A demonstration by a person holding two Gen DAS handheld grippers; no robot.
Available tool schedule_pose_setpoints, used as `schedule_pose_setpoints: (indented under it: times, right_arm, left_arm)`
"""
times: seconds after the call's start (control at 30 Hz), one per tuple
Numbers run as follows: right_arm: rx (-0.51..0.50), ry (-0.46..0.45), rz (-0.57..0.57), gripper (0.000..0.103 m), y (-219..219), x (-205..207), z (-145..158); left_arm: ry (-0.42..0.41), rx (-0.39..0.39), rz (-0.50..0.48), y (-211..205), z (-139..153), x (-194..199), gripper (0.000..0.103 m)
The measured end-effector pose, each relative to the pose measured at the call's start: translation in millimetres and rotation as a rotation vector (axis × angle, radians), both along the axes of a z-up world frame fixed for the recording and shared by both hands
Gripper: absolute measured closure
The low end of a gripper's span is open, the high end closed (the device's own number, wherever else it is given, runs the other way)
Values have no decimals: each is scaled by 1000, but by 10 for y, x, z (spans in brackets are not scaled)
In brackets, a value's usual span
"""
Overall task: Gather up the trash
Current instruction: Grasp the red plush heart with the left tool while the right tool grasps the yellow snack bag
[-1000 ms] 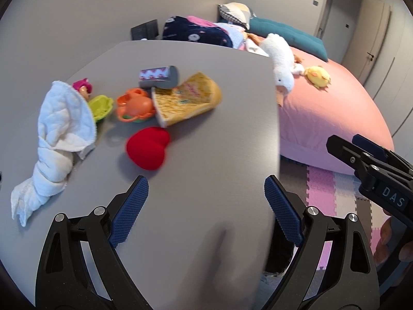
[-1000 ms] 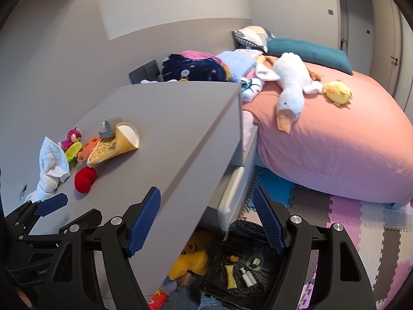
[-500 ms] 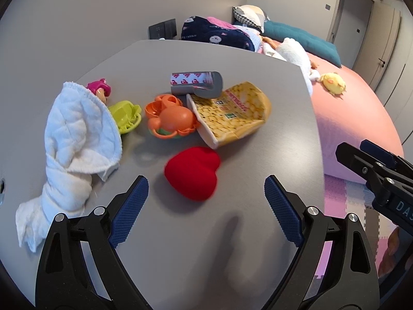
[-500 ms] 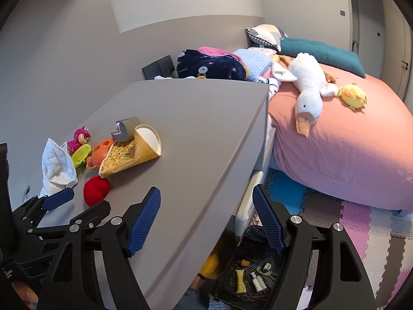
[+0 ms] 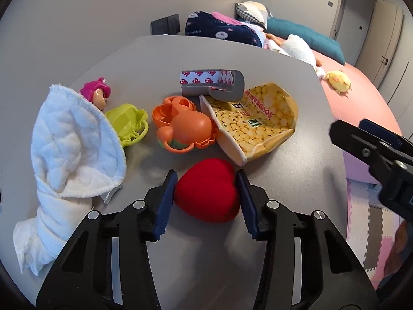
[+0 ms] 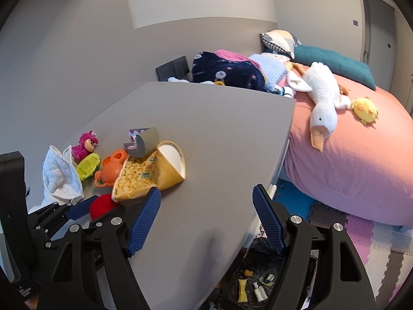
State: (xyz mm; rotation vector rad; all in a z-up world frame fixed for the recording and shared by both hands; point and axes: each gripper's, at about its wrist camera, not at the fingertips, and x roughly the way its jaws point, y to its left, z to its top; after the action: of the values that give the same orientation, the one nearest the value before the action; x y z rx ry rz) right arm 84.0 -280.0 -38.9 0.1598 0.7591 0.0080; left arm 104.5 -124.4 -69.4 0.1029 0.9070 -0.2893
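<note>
Left gripper (image 5: 206, 192) closed down onto the red heart (image 5: 206, 190), blue pads touching it on both sides, heart resting on the grey table (image 5: 296, 193). Just beyond the heart, a yellow snack bag (image 5: 254, 121) lying open-mouthed, touching an orange toy (image 5: 184, 128) on its left; a grey wrapper (image 5: 213, 84) with red-and-white print overlapping the bag's far edge. Further left, a green toy (image 5: 129, 121), a pink figure (image 5: 96, 93) half hidden behind a rolled white cloth (image 5: 69, 155). Right gripper (image 6: 206, 222) spread wide, holding nothing, hovering over the table's near right part; seen from the left wrist only as a black and blue shape cut off at the frame's right edge. In the right wrist view, heart mostly hidden behind the left gripper's fingers. Below the table's edge, a black trash bag (image 6: 302, 284) on the floor, partly hidden by the right gripper, with a few small scraps inside, too small to identify. Beyond the table, a bed (image 6: 361, 175) with a pink cover, a white goose plush (image 6: 322, 103), a yellow chick plush (image 6: 365, 109), a teal pillow (image 6: 335, 63) and a navy blanket (image 6: 227, 72). Pastel foam mats (image 6: 374, 237) on the floor, grey walls, a door at far right.
</note>
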Motion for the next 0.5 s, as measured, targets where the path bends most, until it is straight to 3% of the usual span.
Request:
schedule_pose_setpoints:
  times: [0.2,0.5]
  right_arm:
    - [-15,5,20,29,145,197,-38]
    - [-70,1,25,30,329,509,-104]
  left_arm:
    - [7,-50,65,166,3,76,57]
    - [6,-48,65,201,4,50,57]
